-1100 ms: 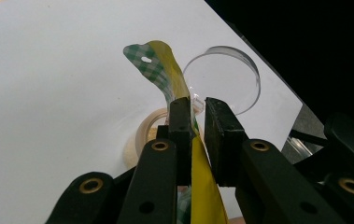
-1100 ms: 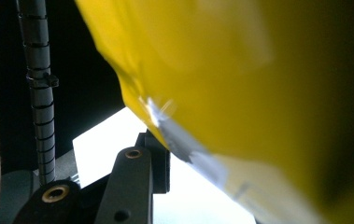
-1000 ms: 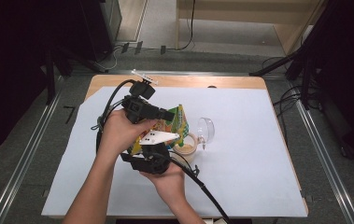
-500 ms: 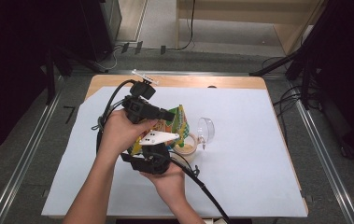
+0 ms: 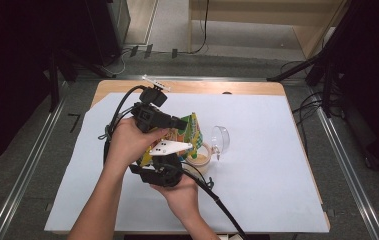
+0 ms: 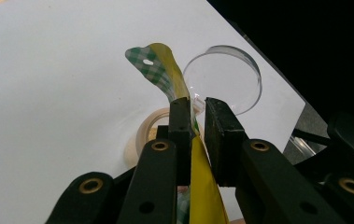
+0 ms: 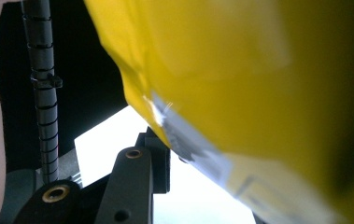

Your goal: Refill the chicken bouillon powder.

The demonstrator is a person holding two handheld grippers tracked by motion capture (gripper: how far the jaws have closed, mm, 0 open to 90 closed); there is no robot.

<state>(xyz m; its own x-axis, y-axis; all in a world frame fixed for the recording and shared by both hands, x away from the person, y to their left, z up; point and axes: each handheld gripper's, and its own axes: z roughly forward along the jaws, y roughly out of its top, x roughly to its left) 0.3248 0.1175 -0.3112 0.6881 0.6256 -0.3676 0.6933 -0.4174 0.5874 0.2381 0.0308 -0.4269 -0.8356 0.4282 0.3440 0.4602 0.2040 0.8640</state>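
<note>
My right hand [image 5: 181, 192] is nearest, just below the jar [image 5: 199, 159], holding the right gripper [image 5: 163, 172]. In the right gripper view the yellow bag [image 7: 240, 79] covers all but one jaw, blurred, so I can't tell whether that gripper is clamped. Its cable [image 5: 217, 200] trails back toward me across the white sheet [image 5: 277, 170].

Left hand [image 5: 129, 142] sits left of the jar. Left gripper [image 6: 198, 119]: jaws narrow, pinching the bag's top strip between them. The bag [image 5: 177, 137] hangs over the jar's left side and hides part of its rim. Its long axis runs from my jaws up and away, and the checked tip [image 6: 149, 65] curls left.

The jar stands open and upright. A clear lid [image 5: 220, 138] lies just right of the jar, on edge, touching the sheet. Beyond is the bare wood table [image 5: 217, 87] edge.
</note>
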